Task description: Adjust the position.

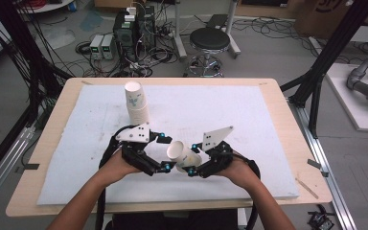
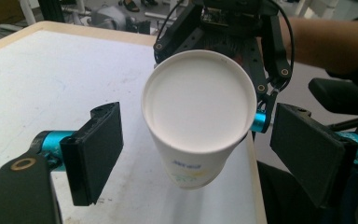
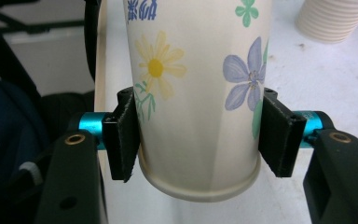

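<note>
High view: both forearms come in from the bottom, hands low-centre over the white foam mat (image 1: 230, 110) on the wooden table (image 1: 287, 124). Left gripper (image 1: 166, 152) points right, jaws spread wide. Right gripper (image 1: 191, 165) points left, clamped on a paper cup (image 1: 183, 155) held tilted, mouth toward the left gripper, between the 2 grippers and above the mat. Stack of paper cups (image 1: 136, 103) stands upright on the mat just behind the left gripper. Black stool (image 1: 210, 40) and cabled electronics boxes (image 1: 129, 28) on the floor beyond the table.

Left gripper view: its 2 flat black pads stand well apart, 1 on each side of the cup (image 2: 198, 116), touching neither side as far as I can tell. Cup mouth faces the camera, smooth white inside, round rolled rim. Right gripper (image 2: 233, 32) sits behind it, forearm at upper right.

Right gripper view: both pads press the cup (image 3: 198, 93) walls near its base, 1 each side. Cup is thin white paper with printed yellow, purple and green flowers. Ribbed rims of the stack (image 3: 331, 16) sit top right on the grainy mat.
</note>
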Demonstrator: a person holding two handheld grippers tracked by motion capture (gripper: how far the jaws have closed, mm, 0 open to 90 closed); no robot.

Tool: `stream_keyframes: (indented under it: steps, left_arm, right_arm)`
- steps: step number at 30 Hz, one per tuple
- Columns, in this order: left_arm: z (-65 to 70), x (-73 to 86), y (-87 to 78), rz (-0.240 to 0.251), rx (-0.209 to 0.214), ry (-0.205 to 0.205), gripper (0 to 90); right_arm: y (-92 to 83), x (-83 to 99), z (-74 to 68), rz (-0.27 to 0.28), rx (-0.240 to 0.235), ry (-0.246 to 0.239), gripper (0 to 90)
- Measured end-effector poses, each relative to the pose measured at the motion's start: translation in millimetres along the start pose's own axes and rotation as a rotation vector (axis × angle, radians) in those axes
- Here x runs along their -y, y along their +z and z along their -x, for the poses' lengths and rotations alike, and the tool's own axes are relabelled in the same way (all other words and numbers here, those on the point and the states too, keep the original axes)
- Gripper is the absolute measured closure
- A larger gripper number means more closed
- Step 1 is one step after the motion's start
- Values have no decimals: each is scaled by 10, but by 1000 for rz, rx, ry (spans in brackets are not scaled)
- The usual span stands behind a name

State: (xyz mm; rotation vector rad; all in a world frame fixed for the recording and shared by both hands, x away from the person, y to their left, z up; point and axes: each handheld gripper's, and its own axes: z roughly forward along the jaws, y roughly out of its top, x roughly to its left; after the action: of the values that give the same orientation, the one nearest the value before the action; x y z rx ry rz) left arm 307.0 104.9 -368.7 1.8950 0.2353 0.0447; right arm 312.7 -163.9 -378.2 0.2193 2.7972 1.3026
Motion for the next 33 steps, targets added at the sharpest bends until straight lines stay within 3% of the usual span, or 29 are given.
stream_keyframes:
  steps: [13,18,25,33]
  left_arm:
    - [-4,-2,21,-92,3,23,173]
    - [2,2,48,-134,15,41,179]
    - [-6,23,88,-179,34,44,197]
    - [3,49,118,-203,92,70,369]
  right_arm:
    - [93,-200,-28,-150,-10,-74,386]
    - [141,-273,-31,-249,-10,-94,384]
    - [194,-329,-48,-314,-24,-111,381]
    - [246,-350,-83,-352,-44,-137,386]
